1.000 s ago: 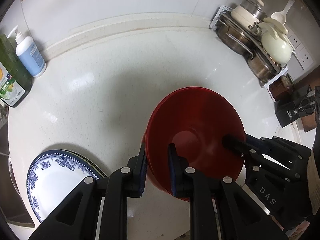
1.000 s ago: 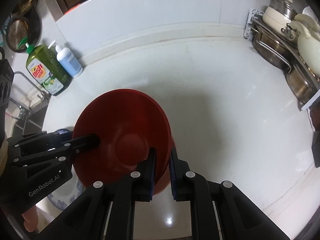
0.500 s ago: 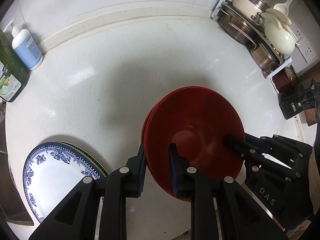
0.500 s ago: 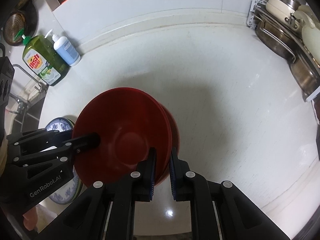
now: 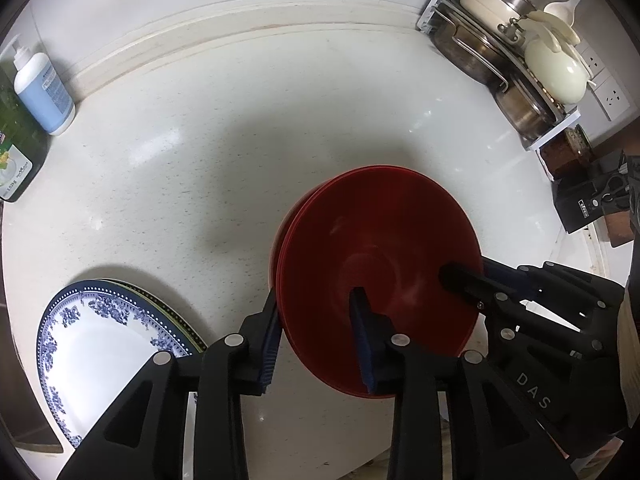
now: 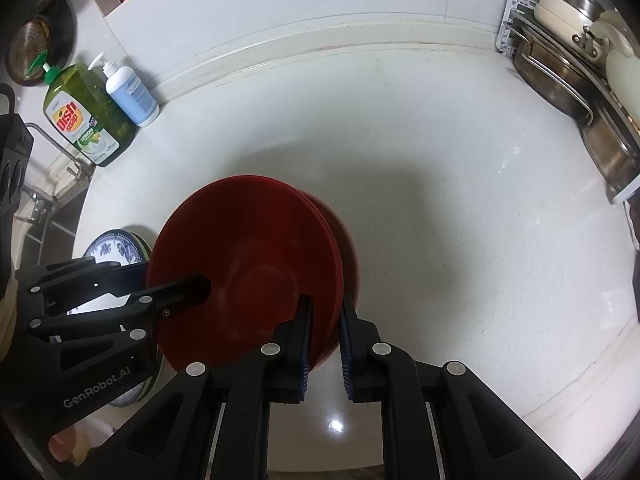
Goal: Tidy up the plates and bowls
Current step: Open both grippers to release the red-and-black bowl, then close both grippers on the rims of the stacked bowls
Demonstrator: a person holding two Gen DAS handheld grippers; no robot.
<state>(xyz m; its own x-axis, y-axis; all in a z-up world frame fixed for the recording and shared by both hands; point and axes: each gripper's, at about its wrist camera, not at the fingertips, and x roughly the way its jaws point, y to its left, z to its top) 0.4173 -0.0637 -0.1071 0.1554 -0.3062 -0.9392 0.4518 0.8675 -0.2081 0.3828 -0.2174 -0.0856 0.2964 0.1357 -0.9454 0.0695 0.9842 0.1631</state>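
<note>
A: Where are the bowls rn?

B: Red bowls (image 5: 384, 248) — a nested stack, at least two rims showing. Both my hand-held grippers are on them, over the middle of the white table (image 5: 192, 184).

A: Left one?

B: Left hand-held gripper (image 5: 316, 312) straddles the near rim, one pad inside the bowl, the other outside by the wall. Jaws fairly narrow, but the outer pad shows a slight gap to the rim, so I can't tell if it's clamped or just loose around it.

A: And the right?

B: Right hand-held gripper (image 6: 323, 316) is pinched on the opp. rim, fingers (image 6: 304, 320) either side of the stacked edges — narrow, holding the red bowls. In the left wrist view it comes in from the right side w/ one finger inside the bowl.

A: Plates?

B: Blue-and-white plate (image 5: 108, 340) lies on top of another plate at the table's near-left edge, apart from the bowls. Soap bottle (image 6: 130, 92) and green dish soap (image 6: 86, 116) stand at the back left, pot rack (image 5: 516, 68) back right.
</note>
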